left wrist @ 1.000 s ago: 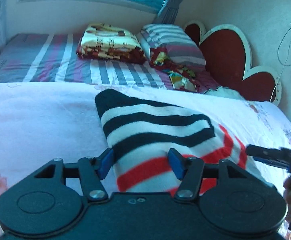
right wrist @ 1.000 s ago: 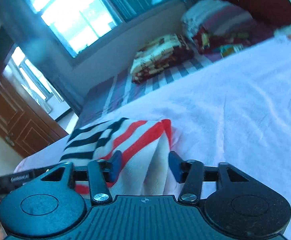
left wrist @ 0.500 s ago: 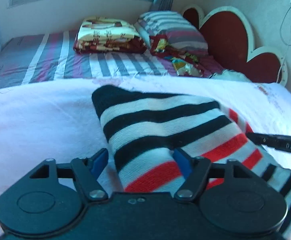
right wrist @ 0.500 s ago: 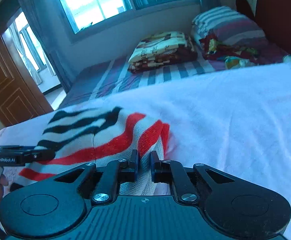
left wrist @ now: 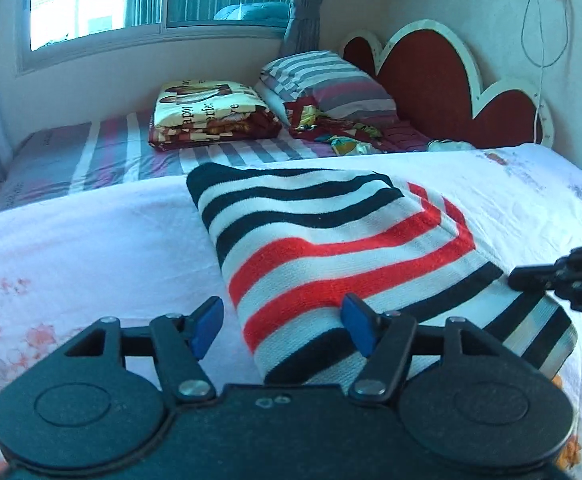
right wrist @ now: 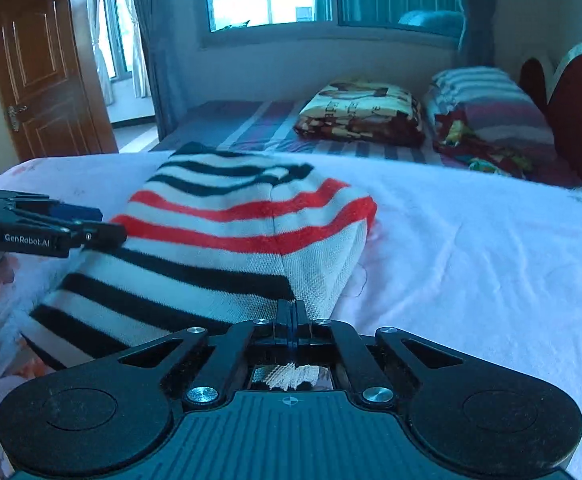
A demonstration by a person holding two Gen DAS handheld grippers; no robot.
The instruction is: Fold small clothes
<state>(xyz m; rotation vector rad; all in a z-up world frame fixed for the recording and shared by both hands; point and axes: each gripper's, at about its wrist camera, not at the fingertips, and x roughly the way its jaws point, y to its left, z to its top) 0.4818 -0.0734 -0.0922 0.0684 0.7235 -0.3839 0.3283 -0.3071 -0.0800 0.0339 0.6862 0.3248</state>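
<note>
The right gripper (right wrist: 291, 314) points forward and down over the bed (right wrist: 471, 248); its jaws are closed on a pinch of the striped knit garment (right wrist: 219, 236), with white knit showing behind the pads. The left gripper (left wrist: 281, 328) is angled down at the garment's near-left edge, jaws closing (the right blue pad (left wrist: 357, 326) lies on the fabric, the left pad (left wrist: 207, 324) stands clear over the sheet). The garment lies folded on the white floral sheet, black stripes at both ends, red in the middle. No containers are present. The near hem is hidden behind both gripper bodies. A person's hand is cut off at the right view's left edge.
</note>
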